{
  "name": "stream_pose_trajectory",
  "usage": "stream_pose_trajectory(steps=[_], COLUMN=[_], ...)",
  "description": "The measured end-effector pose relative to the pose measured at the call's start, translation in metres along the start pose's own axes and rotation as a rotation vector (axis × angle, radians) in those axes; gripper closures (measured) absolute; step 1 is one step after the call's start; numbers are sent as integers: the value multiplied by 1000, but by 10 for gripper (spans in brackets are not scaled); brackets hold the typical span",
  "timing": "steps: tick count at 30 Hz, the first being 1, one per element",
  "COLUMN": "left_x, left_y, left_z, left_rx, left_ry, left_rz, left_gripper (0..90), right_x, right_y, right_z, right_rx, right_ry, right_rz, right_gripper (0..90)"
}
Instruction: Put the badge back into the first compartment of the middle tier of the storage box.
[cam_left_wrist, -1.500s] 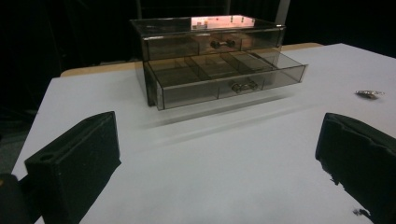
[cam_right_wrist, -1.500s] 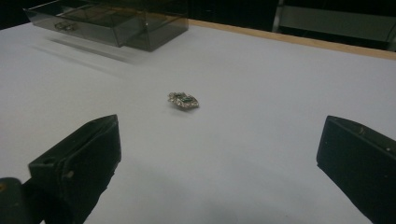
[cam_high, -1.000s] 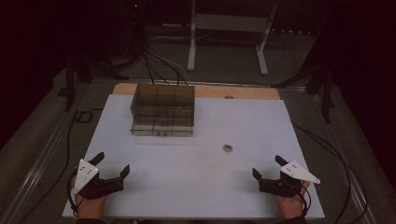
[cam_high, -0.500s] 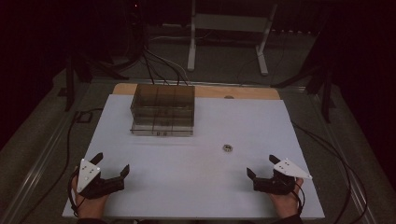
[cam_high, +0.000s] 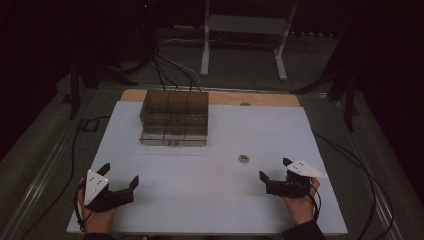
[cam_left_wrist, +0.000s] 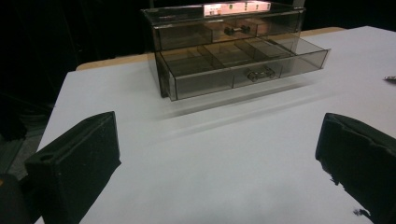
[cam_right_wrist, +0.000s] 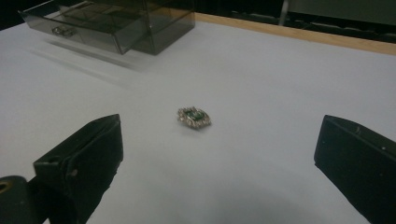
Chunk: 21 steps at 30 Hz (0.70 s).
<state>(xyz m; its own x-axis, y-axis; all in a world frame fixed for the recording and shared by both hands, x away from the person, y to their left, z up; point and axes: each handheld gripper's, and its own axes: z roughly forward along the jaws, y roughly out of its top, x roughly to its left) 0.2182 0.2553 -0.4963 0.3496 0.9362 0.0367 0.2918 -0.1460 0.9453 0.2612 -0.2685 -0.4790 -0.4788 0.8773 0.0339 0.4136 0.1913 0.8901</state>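
both tongs spread wide and empty at the near edge of the bench

the white bench (cam_high: 210, 200) is bare across most of its near half, with open room between the two hands. a wooden strip (cam_high: 260, 98) runs along its far edge. the smoked clear drawer box (cam_high: 174, 117) stands far left of centre, well apart from both hands; in the left gripper view its lower drawer (cam_left_wrist: 243, 63) is pulled out, showing divided compartments. a small jewelled brooch (cam_high: 243, 158) lies on the bench right of centre, near the right tongs and apart from them.

the left tongs (cam_high: 119, 181) sit by the near left corner, jaws spread wide, holding nothing. the right tongs (cam_high: 274, 170) sit near the right edge, jaws likewise spread wide and empty, with the brooch lying ahead between the jaws in the right gripper view, untouched.
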Motion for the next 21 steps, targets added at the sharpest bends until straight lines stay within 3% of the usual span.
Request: stream_pose_trajectory(steps=[11, 21], left_x=[-1, -1], left_y=[-1, -1], left_z=[3, 3], left_rx=[0, -4], left_ry=[4, 8], left_rz=[11, 14], left_gripper=[6, 5], right_x=[6, 10], right_y=[21, 29], right_z=[24, 52], right_rx=[44, 89], right_ry=[-5, 3], right_rz=[-14, -41], right_gripper=[6, 7])
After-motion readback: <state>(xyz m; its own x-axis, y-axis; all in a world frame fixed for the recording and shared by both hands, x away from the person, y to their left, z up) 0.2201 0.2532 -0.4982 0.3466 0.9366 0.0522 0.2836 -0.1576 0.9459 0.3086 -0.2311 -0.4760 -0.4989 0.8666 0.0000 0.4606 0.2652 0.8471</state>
